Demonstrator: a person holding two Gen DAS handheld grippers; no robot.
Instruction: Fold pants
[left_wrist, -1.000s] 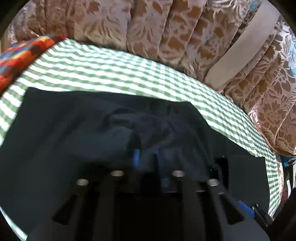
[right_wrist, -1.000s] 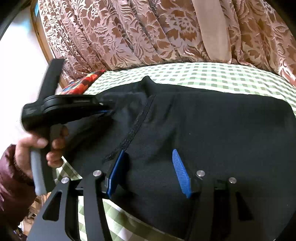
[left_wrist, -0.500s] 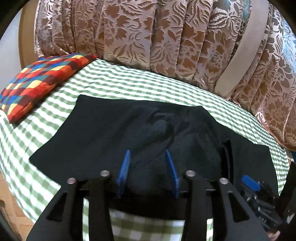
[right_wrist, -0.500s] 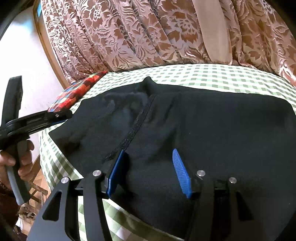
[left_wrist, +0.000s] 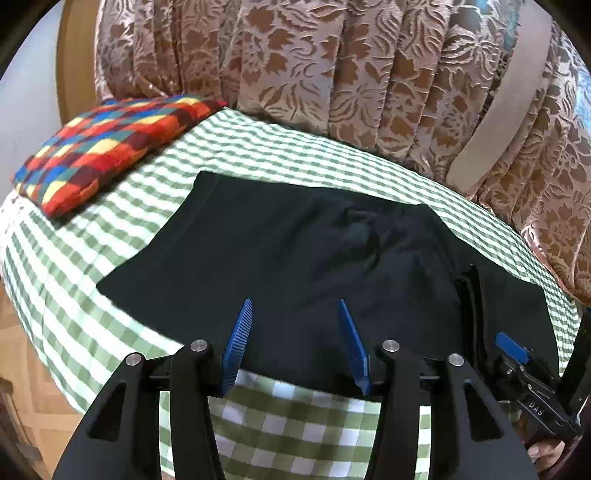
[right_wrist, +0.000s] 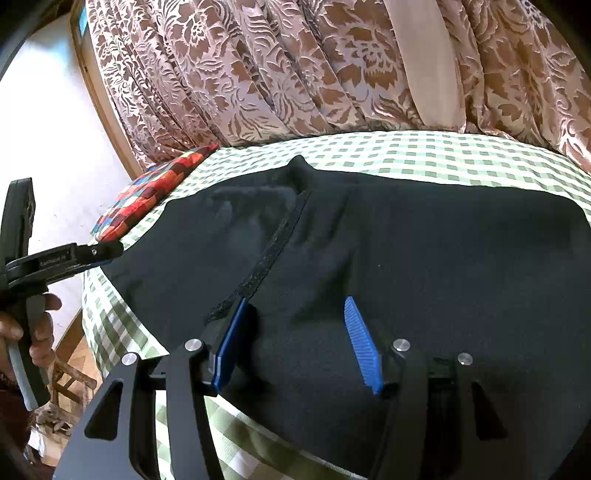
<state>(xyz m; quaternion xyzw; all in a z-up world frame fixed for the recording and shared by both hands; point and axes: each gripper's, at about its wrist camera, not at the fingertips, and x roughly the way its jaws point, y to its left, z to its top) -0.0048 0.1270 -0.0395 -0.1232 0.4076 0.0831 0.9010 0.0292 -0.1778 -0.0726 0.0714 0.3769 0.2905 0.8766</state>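
Colorful checked cushion (left_wrist: 107, 147) lay far left on the green gingham bed (left_wrist: 110, 229), black pants (left_wrist: 314, 266) flat mid-bed before floral curtains (left_wrist: 332, 74), left gripper (left_wrist: 295, 343) with jaws wide above the near hem, right gripper (right_wrist: 299, 343) jaws wide, empty over pants.

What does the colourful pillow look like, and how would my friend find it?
Start at the bed with the green and white checked sheet, in front of the brown flowery curtain. Go to the sheet's far left corner, beyond the black pants, and there lies the pillow. It is the only thing with bright red, yellow and blue squares.
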